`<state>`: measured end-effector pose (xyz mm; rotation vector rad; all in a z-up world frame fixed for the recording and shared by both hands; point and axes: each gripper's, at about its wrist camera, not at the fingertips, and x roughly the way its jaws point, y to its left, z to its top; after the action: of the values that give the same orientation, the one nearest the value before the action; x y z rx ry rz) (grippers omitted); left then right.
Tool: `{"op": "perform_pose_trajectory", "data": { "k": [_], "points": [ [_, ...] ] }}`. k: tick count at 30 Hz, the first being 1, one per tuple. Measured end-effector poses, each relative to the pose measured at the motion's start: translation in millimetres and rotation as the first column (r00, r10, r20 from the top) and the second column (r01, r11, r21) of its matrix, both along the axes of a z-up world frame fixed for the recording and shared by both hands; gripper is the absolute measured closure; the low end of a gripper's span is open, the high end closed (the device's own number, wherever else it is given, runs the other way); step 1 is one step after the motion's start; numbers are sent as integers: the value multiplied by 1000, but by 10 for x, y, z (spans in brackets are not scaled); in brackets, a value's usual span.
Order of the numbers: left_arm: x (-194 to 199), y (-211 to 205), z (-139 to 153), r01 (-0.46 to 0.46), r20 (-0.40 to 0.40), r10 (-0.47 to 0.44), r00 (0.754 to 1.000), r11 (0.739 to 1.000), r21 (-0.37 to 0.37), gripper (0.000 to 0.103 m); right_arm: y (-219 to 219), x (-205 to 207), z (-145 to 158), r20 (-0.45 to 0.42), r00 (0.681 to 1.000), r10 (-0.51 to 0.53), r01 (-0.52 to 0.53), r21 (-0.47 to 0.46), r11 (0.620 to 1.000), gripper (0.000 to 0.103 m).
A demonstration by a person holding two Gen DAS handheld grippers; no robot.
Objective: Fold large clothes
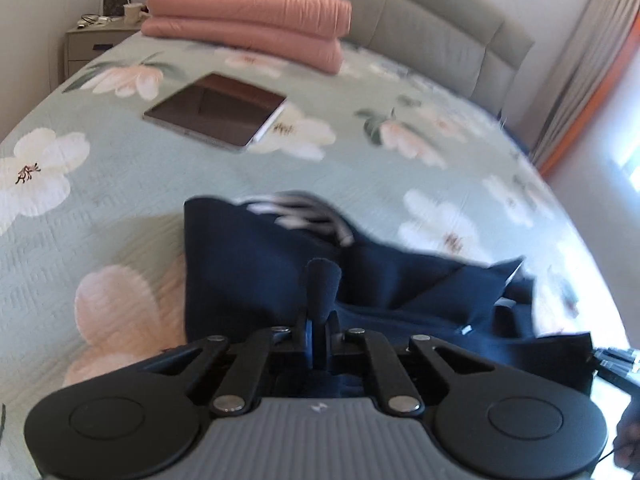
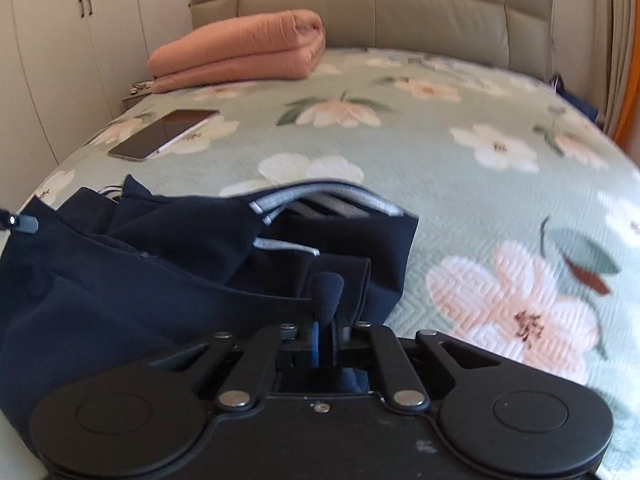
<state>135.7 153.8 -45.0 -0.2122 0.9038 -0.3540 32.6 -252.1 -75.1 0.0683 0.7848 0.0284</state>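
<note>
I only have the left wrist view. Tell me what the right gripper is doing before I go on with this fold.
Observer: The right gripper has its jaws shut on a fold of the navy garment, near the garment's right-hand edge.
Operator: Name those blurred stripes on top of the garment.
Observer: They are grey-and-white trim bands along its far edge.
Operator: Tell me what stands past the bed on the side of the tablet.
Observer: Pale wardrobe doors with two dark handles.
</note>
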Motion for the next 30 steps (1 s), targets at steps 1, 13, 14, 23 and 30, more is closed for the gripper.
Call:
{"op": "perform_pose_trajectory", "data": {
  "k": [1, 13, 14, 23, 30],
  "points": [
    [-15, 33, 80, -16, 20, 17, 1000, 999, -30, 97, 12, -27, 83, 27, 1000, -7, 7, -14, 1000, 97],
    [874, 41, 483, -154, 248, 160, 956, 987, -41, 97, -96, 916, 652, 305, 951, -56, 99, -128, 987, 97],
    [1005, -28, 286, -166, 212, 162, 964, 986, -1, 97, -112, 1096, 478, 250, 966, -69, 100, -111, 989, 97],
    [1446, -477, -755, -240, 166, 193, 967, 908, 343, 89, -57, 1779, -710, -81, 986, -149, 135, -151, 979, 79],
    [971, -482, -23, -223, 315, 116, 942, 917, 330, 89, 66, 1120, 87, 64, 998, -6, 18, -191, 981, 68]
  ]
}}
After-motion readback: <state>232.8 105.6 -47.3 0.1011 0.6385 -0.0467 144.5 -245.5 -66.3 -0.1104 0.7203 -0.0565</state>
